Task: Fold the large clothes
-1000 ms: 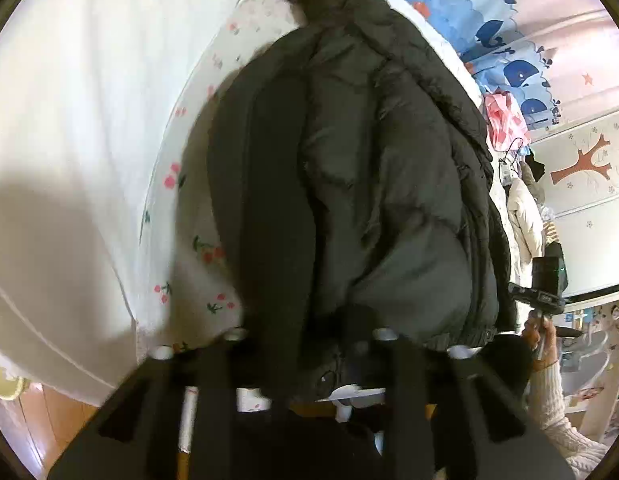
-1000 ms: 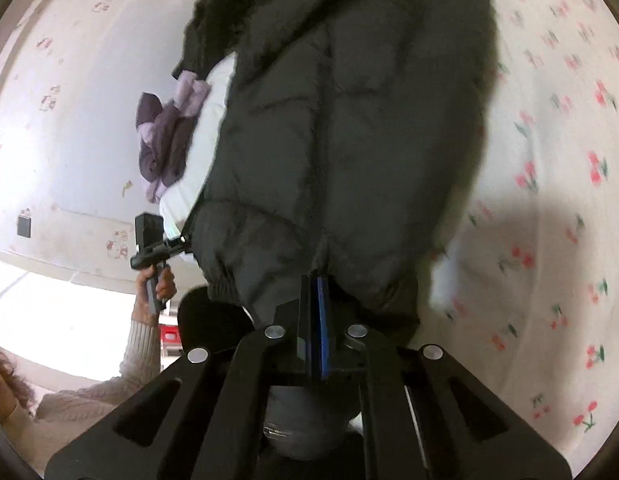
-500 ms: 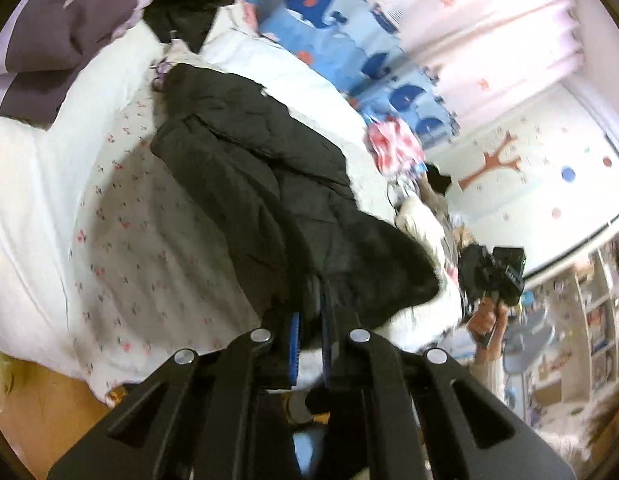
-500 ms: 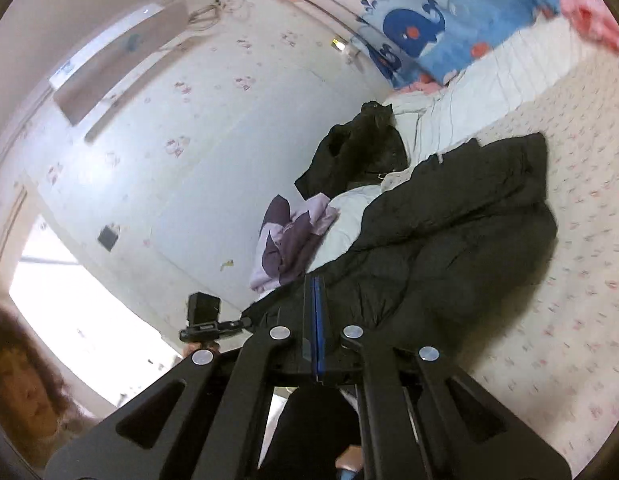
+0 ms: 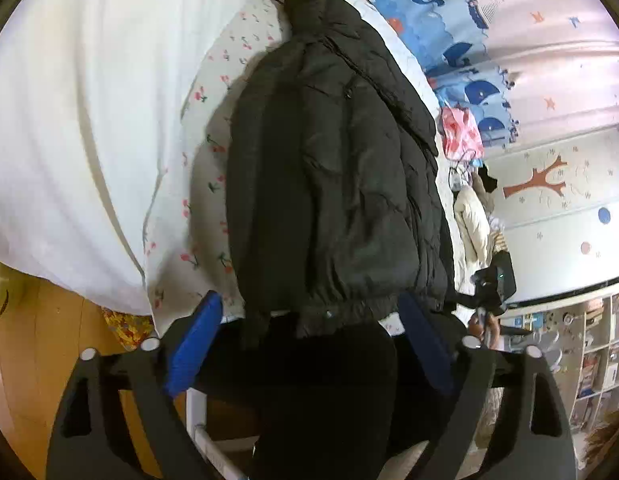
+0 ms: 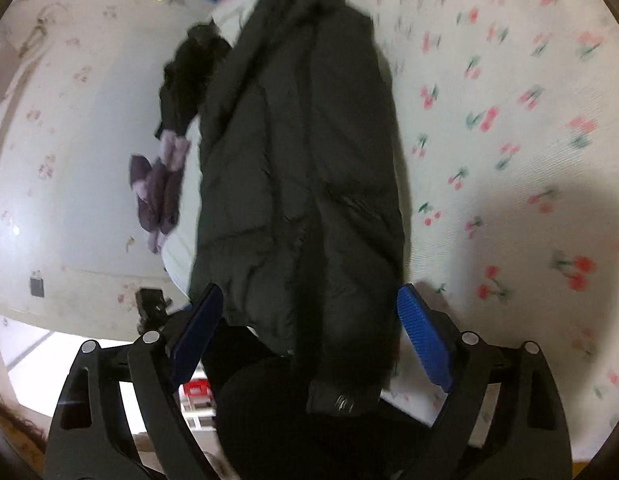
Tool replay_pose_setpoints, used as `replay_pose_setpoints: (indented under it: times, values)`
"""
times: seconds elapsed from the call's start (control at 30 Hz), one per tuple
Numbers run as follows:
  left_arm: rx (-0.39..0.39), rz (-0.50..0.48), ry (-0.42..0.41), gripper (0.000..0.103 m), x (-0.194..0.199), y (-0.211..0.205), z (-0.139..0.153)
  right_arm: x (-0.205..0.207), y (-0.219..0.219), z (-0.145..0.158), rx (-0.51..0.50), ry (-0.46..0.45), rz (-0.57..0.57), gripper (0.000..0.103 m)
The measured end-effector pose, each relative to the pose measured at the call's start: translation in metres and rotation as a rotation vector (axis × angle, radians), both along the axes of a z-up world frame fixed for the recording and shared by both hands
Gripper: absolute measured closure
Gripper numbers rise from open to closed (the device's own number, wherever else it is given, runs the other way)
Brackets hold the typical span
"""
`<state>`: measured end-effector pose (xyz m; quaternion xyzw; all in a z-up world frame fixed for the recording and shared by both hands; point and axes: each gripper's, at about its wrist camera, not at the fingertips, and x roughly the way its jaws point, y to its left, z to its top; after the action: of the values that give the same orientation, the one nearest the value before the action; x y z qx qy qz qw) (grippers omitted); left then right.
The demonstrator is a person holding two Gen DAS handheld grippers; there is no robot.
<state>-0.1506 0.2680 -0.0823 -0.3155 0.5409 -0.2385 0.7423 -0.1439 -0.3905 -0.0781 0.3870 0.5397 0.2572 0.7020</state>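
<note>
A black puffer jacket lies lengthwise on the cherry-print bed sheet, folded narrow, its elastic hem hanging over the near bed edge. My left gripper is open and empty, its blue pads spread just below the hem. In the right wrist view the same jacket fills the centre of the sheet. My right gripper is open, its pads on either side of the hem and a dangling cuff.
A white duvet lies left of the jacket. Purple and black clothes sit further up the bed. A whale-print curtain hangs behind. The other hand-held gripper shows at right. Wooden floor is below.
Both grippers, shut on the jacket half a second ago, have opened and let it go. The jacket now rests on the bed.
</note>
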Motion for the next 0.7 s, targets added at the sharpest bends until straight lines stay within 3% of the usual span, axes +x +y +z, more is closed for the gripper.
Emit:
replay_pose_setpoints:
  times: [0.2,0.33,0.37,0.4,0.43,0.5,0.57,0.7]
  values:
    - [0.021,0.002,0.059,0.013,0.013,-0.006,-0.028,0.008,0.035,-0.005,0.024,-0.038,0.096,0.016]
    - [-0.035,-0.028,0.037,0.013,0.021,-0.02,-0.031,0.004,0.043,-0.003,0.042,-0.044,0.102,0.018]
    - [-0.055,-0.032,0.019,0.013,0.024,-0.025,-0.03,0.004,0.048,-0.003,0.043,-0.058,0.104,0.031]
    - [-0.05,-0.021,-0.004,0.014,0.025,-0.03,-0.028,0.006,0.051,-0.002,0.026,-0.081,0.095,0.066]
    - [-0.04,-0.002,-0.024,0.021,0.026,-0.033,-0.025,0.006,0.052,-0.002,0.02,-0.093,0.08,0.083]
    - [-0.012,0.031,0.018,0.078,0.033,-0.041,-0.027,0.008,0.065,0.0,0.052,-0.122,0.052,0.092]
    - [-0.014,0.052,0.018,0.089,0.033,-0.043,-0.02,0.006,0.072,0.017,0.085,-0.189,0.031,0.094]
    - [-0.053,0.051,-0.085,0.095,0.02,-0.048,0.032,-0.002,0.066,0.074,0.177,-0.351,-0.022,0.095]
